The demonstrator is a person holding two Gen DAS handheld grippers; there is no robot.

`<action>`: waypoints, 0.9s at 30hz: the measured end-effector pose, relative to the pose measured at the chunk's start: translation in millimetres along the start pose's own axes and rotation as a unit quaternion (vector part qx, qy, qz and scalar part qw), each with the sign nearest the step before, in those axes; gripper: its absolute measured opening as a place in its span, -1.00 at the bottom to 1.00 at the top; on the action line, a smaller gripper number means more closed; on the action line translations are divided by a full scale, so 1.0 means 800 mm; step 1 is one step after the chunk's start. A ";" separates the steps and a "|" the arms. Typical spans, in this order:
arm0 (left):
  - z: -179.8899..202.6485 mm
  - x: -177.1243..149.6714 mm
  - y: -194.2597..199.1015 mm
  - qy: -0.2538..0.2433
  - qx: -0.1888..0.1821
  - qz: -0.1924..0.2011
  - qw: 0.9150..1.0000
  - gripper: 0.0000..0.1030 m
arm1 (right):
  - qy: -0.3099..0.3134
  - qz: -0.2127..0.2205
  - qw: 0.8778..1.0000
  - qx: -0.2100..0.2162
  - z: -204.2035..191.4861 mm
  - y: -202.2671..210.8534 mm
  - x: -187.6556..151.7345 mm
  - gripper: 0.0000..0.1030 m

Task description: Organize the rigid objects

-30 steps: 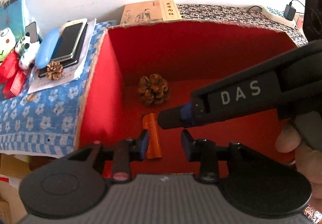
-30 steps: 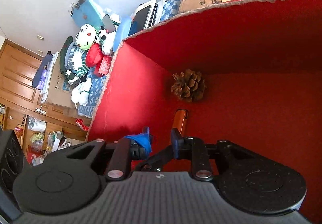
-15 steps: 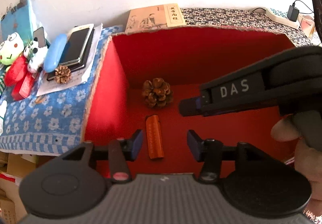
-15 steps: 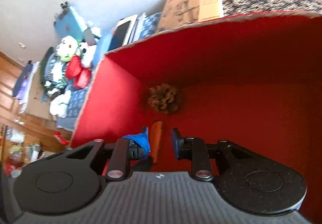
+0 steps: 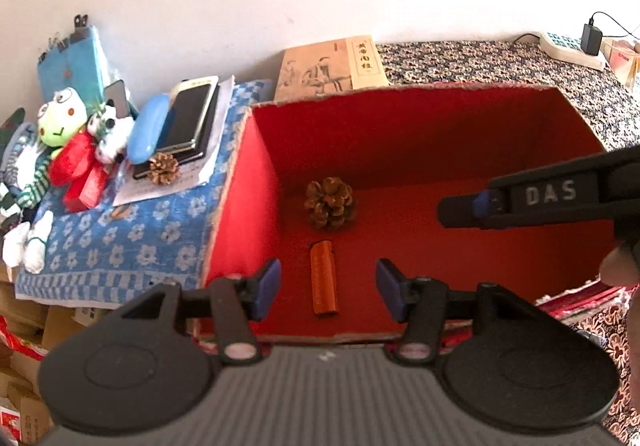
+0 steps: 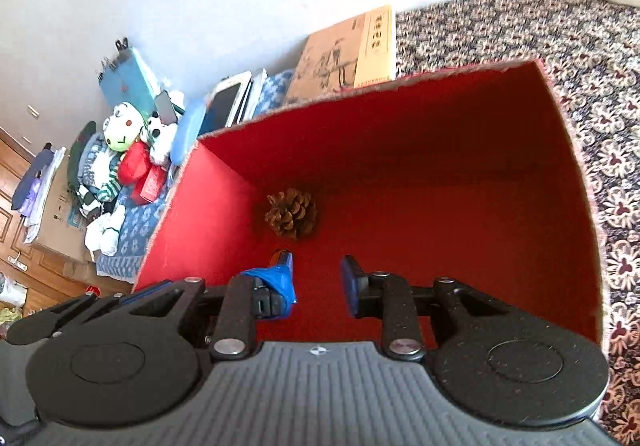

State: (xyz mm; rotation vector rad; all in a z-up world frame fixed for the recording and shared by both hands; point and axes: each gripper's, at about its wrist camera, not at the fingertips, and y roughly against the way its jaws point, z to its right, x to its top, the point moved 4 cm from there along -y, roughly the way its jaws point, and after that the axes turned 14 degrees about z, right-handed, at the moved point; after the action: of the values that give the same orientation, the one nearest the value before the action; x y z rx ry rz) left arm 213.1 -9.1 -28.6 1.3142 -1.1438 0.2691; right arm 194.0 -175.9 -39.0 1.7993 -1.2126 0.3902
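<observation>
The orange cylinder (image 5: 323, 278) is lying on the red box (image 5: 400, 133) floor, just ahead of the left gripper (image 5: 328, 288), between its blue pads, which have just been spreading and are touching nothing. A pine cone (image 5: 329, 202) is sitting farther ahead. To its right, the right gripper (image 6: 316, 282) is hovering with parted, empty jaws.

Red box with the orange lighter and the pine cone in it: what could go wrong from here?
1. The second pine cone sits on papers beside stacked phones; reaching for it may nudge them.
2. The red box has tall walls; either gripper could catch the rim.
3. The right gripper hangs over the box near the left gripper; they could collide.
</observation>
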 end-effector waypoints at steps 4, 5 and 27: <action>0.002 0.002 0.013 0.004 0.020 0.002 1.000 0.12 | 0.002 0.010 1.000 0.011 0.001 0.019 -0.001 -0.76; 0.003 0.003 0.016 0.005 0.023 0.004 1.000 0.12 | 0.002 0.014 1.000 0.014 0.000 0.023 -0.002 -0.76; 0.085 -0.011 0.093 0.017 0.063 0.017 0.998 0.21 | 0.022 0.054 0.997 0.047 0.045 0.133 -0.019 -0.75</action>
State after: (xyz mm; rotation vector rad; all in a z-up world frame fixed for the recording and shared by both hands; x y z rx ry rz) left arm 120.8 -40.3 -1.3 1.3962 -1.1363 0.3913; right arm 87.8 -208.4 -15.3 1.7987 -1.2836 0.5539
